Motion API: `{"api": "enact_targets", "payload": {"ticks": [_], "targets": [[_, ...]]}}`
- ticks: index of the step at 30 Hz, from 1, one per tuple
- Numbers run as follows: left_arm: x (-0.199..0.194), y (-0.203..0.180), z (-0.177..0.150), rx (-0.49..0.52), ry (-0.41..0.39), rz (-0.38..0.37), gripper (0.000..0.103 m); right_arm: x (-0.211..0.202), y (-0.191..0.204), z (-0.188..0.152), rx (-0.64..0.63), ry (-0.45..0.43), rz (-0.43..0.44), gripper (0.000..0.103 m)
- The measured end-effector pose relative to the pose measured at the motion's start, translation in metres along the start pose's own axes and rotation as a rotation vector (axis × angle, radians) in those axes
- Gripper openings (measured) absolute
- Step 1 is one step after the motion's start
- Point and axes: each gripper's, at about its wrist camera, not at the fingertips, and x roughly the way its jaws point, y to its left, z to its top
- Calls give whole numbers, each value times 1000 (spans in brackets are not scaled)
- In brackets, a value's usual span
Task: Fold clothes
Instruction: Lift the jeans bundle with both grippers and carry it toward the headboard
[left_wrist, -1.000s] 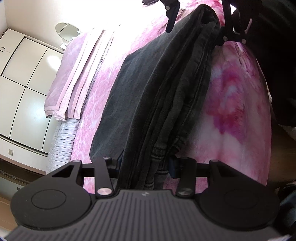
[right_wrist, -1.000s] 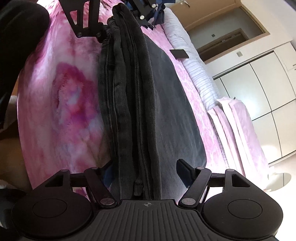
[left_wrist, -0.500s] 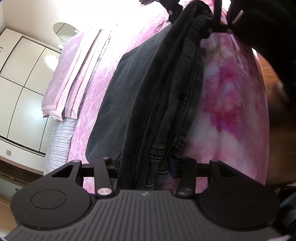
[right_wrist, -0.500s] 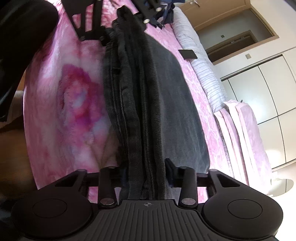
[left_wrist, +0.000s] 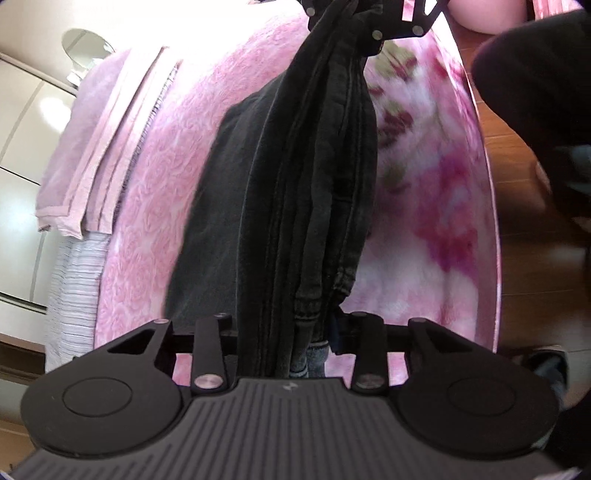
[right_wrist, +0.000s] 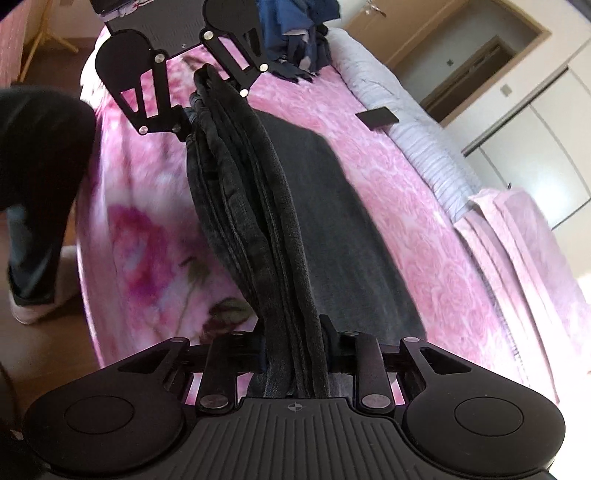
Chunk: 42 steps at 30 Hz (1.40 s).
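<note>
Charcoal denim, a pair of dark jeans (left_wrist: 306, 206) bunched into a thick band, strung between the two tools above a pink floral blanket (left_wrist: 436, 206) on the bed. Near end pinched in the left gripper (left_wrist: 291, 328), jaws closing on the stacked layers; far end in the right gripper (right_wrist: 295, 339), jaws likewise closing, cloth squeezed between them. Lower part of the garment resting flat on the blanket, left of the lifted band in the left wrist view.

Likely trouble from here: several layers stacked in each bite, so an inner layer could slide out and spoil the fold, most of all if the grip takes only the outer edges. Uneven lifting or pulling apart too hard might drag the resting part across the blanket and skew it. Hem hanging loose near the left gripper, so could catch or fold under.

No containers in sight: only a folded pink towel (left_wrist: 92, 155) at the far left, a dark flat object (right_wrist: 376, 117) on the bed, and a heap of blue clothes (right_wrist: 295, 33) at its far end.
</note>
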Motion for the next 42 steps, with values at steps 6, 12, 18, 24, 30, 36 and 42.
{"api": "enact_targets", "payload": {"ticks": [6,12,18,24,30,36,42], "targets": [[-39,62,63,-6,12,-99,31,-70,-68,33,47,53,58,22],[-82,105,137,50,-43,-234,31,-157,-128,45,130,178,126,21],[-83,137,197,189,-234,-253,31,-221,-167,40,234,312,23,21],[-59,172,291,358,-430,-188,31,-266,-206,15,357,439,-201,21],[-22,175,434,459,-558,-117,31,-310,-274,-73,408,509,-397,21],[63,153,594,455,-553,-3,31,-320,-367,-234,343,496,-477,22],[166,123,700,410,-546,128,31,-298,-435,-383,247,462,-563,22]]}}
